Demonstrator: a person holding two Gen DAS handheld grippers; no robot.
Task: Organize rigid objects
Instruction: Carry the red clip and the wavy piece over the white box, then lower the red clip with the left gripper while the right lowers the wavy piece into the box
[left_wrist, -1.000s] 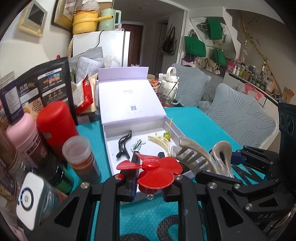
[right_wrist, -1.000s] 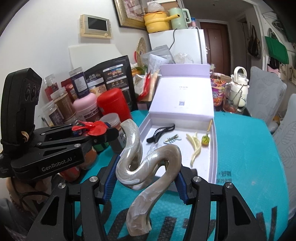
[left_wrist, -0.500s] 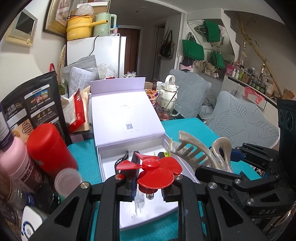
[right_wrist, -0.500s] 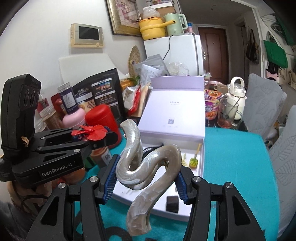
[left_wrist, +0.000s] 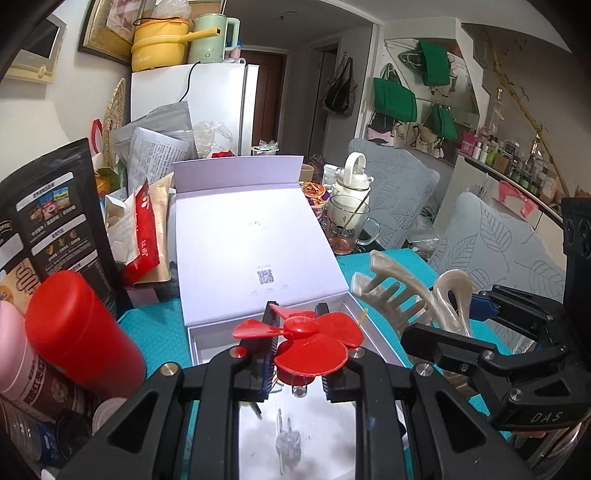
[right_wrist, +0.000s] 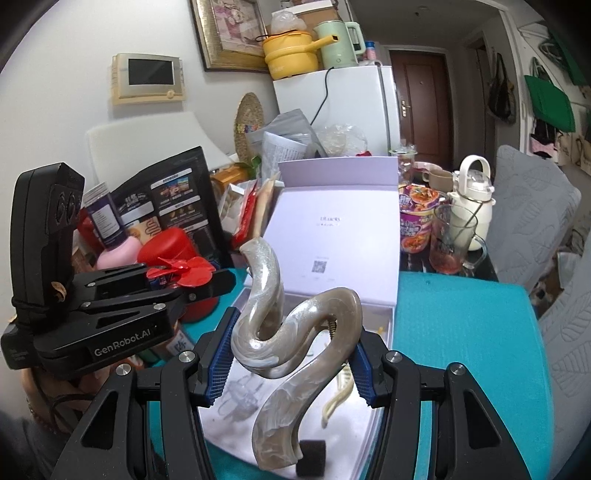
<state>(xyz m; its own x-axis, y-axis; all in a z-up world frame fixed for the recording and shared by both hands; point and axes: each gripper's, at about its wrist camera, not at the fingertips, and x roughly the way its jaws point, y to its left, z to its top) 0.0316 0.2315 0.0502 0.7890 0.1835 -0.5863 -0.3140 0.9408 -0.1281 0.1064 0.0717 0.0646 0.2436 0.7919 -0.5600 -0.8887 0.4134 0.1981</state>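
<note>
The right hand-held gripper (right_wrist: 291, 360) squeezes a hard, smooth pearly hair claw (right_wrist: 295, 347) by its curvy handles. The left hand-held gripper (left_wrist: 295, 363) pinches a light, thin red plastic fan clip (left_wrist: 301, 343). Both hang over the open white box (left_wrist: 207, 341).

I take the white fridge (left_wrist: 218, 110) as my landmark. On top of it sit a yellow pot (left_wrist: 160, 44) and, to its right, a pale green kettle (left_wrist: 210, 37). In front of the fridge, crinkled grey bags (left_wrist: 162, 125) pile up. Further forward and left stands a black snack pouch (left_wrist: 55, 218), with a red canister (left_wrist: 81, 328) nearer me. Right of the fridge I see a white jug (left_wrist: 351, 184) behind a glass mug (left_wrist: 347, 229).
</note>
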